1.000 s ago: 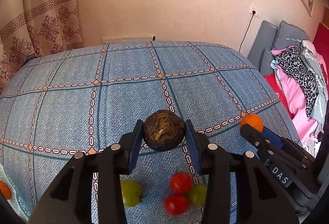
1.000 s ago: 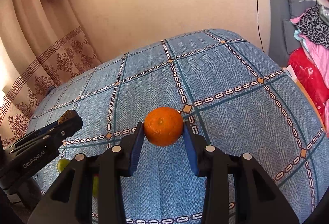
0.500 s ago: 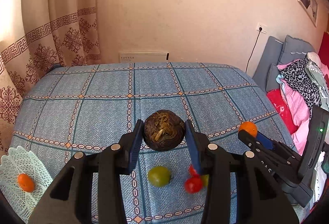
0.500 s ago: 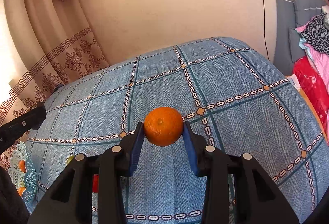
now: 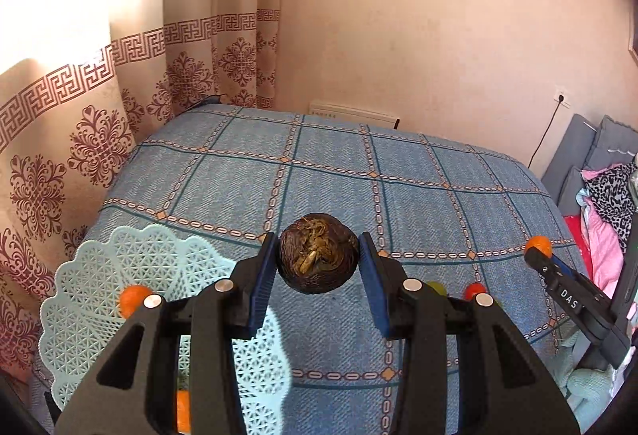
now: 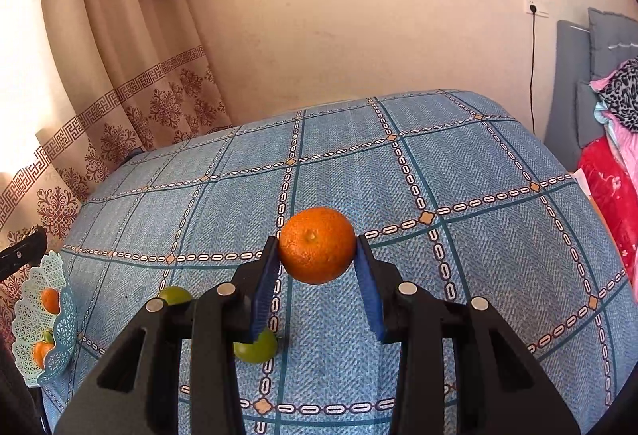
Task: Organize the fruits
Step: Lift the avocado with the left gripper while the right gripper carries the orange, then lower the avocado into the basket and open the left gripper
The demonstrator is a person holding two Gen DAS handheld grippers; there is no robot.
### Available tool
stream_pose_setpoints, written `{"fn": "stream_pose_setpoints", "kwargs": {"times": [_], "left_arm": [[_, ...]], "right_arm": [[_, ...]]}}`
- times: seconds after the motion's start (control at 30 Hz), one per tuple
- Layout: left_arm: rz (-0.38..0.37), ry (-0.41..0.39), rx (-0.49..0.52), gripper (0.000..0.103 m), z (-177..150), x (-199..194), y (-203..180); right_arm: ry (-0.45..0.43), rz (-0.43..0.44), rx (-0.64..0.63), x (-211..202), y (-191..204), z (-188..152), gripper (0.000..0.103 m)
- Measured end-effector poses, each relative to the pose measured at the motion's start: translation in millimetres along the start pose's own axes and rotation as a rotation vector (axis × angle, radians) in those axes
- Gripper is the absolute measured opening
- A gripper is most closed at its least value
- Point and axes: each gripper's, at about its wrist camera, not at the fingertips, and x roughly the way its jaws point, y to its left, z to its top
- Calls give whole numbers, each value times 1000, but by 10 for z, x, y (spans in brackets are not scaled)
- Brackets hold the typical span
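Note:
My left gripper (image 5: 318, 260) is shut on a dark brown round fruit (image 5: 318, 257), held above the blue checked bedspread (image 5: 398, 187). Just left of it and below lies a pale green lattice basket (image 5: 119, 255) holding a small orange (image 5: 133, 297). My right gripper (image 6: 317, 251) is shut on an orange (image 6: 317, 250) over the bed. In the left wrist view that gripper (image 5: 536, 249) shows at the far right with the orange (image 5: 538, 244). Two green fruits (image 6: 175, 294) (image 6: 255, 349) lie on the bed below the right gripper. The basket (image 6: 44, 319) sits at the left edge there.
A patterned curtain (image 5: 99, 108) hangs along the bed's left side and a plain wall stands behind. Piled clothes (image 6: 614, 140) and grey cushions (image 5: 590, 152) lie to the right. A red fruit (image 5: 472, 290) peeks out behind the left gripper's right finger.
The left gripper has swung left with the brown fruit, bringing the basket close below it. The right gripper has turned slightly left with the orange, and the green fruits now show beneath it.

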Motion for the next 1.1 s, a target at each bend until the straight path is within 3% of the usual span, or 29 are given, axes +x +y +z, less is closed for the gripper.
{"fn": "stream_pose_setpoints", "kwargs": {"times": [0.3,0.67,0.73,0.77,0.8,0.87,1.1], "left_arm": [[92,13,-65,42,-200,-185,653],[129,43,-121,42,-421,-196,1073],[132,50,-136,44,-453,-188,1145],[131,52,-145,48,-468,-195,1172],[130,54,-153,60,-480,-200,1206],[130,43,-169,67,-498,-236,1274],[141,14,-191,67,-499,-335,1454]], "right_arm": [[5,76,-26,-129,189,-6,39],[12,162,-85,-353,658,8,39],[14,186,-93,-400,785,-22,39],[19,200,-94,-416,837,-42,39],[25,216,-95,-425,889,-58,39],[38,247,-95,-444,999,-90,39],[56,320,-132,-541,1452,-212,39]]}}
